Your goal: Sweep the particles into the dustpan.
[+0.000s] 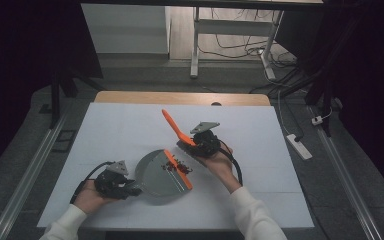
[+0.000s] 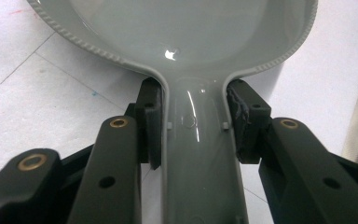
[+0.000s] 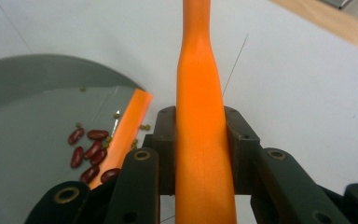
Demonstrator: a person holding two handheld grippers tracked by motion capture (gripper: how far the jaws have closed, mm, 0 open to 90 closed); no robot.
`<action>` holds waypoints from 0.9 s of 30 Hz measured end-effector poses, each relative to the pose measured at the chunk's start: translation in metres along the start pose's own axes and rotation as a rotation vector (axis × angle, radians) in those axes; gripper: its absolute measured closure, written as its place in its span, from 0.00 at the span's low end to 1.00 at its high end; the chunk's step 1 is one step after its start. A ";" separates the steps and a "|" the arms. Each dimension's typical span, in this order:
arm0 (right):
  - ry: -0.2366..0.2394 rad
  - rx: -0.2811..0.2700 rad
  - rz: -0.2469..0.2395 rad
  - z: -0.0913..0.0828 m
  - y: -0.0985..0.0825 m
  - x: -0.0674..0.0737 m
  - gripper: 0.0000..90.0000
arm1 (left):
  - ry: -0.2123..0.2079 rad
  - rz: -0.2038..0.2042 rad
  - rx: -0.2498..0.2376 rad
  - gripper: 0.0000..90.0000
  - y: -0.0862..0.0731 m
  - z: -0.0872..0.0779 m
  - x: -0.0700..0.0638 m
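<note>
A grey dustpan with an orange front lip lies on the white table cover. My left gripper is shut on its grey handle, one pad on each side. Several dark red beans and a few small green ones lie in the pan just behind the lip. My right gripper is shut on a long orange handle that slants up and away to the back left. In the right gripper view the handle runs up between the jaws, with the beans to its left.
The white cover spreads over the table, with a wooden strip bare along the far edge. On the floor to the right lies a power strip. Beyond the table stand white desk legs and loose cables.
</note>
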State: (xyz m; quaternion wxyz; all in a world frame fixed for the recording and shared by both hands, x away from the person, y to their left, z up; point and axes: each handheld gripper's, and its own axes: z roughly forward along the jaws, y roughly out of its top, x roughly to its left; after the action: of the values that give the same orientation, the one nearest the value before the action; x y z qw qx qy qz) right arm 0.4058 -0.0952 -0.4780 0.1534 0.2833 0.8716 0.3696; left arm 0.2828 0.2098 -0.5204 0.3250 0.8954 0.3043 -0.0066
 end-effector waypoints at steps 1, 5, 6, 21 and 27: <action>-0.001 0.006 -0.002 0.002 -0.001 0.001 0.78 | 0.001 0.000 0.000 0.68 0.000 0.000 0.000; 0.010 0.024 -0.016 0.008 -0.002 0.006 0.78 | 0.001 0.000 -0.001 0.68 0.000 0.000 0.000; 0.012 0.027 -0.023 0.010 -0.002 0.008 0.78 | 0.001 0.000 -0.001 0.68 0.000 0.000 0.000; 0.144 -0.003 -0.004 0.011 0.005 0.037 0.78 | -0.001 -0.002 -0.002 0.68 0.000 0.000 0.000; 0.139 -0.033 -0.043 -0.001 0.013 0.046 0.78 | 0.000 0.001 -0.001 0.68 0.000 0.000 0.000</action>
State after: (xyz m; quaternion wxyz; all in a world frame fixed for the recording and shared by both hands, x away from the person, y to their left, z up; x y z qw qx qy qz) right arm 0.3736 -0.0609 -0.4703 0.1051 0.2355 0.8799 0.3990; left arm 0.2828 0.2100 -0.5207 0.3253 0.8954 0.3041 -0.0063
